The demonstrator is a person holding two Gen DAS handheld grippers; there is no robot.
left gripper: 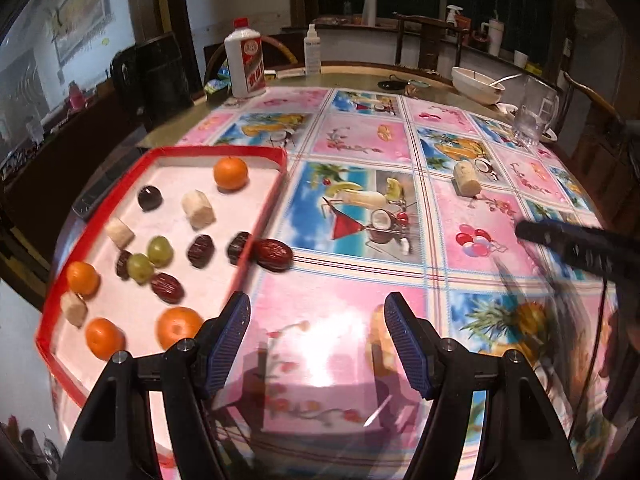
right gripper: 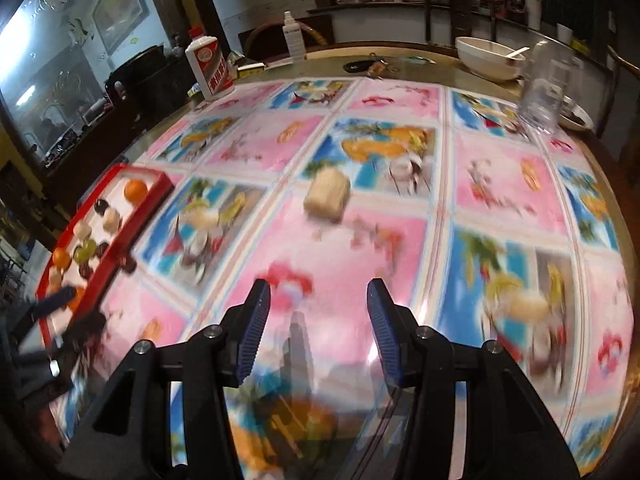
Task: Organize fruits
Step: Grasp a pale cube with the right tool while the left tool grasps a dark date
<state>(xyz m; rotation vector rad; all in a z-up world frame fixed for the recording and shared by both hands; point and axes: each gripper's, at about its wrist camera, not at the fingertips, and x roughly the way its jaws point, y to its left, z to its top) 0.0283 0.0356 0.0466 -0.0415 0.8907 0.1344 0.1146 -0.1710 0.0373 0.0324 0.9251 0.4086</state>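
Note:
A red-rimmed tray [left gripper: 220, 151] lies at the table's left. It holds several oranges [left gripper: 230, 174], two green grapes [left gripper: 160, 250], several dark red dates [left gripper: 167, 288] and banana pieces [left gripper: 198, 208]. One date [left gripper: 272, 254] lies on the tablecloth against the tray's right rim. A lone banana piece [left gripper: 466, 178] [right gripper: 327, 192] rests mid-table. My left gripper [left gripper: 318, 332] hovers open and holds nothing, right of the tray's near corner. My right gripper [right gripper: 318, 312] is open and holds nothing, a short way in front of the banana piece. The right wrist view is blurred; the tray [right gripper: 140, 170] shows at its left.
A white bottle with a red cap [left gripper: 244, 62] and a spray bottle [left gripper: 312, 50] stand at the table's far left. A bowl with a spoon [left gripper: 478, 84], a glass mug [left gripper: 534, 114] and keys [left gripper: 394, 86] sit at the far right. Wooden chairs ring the table.

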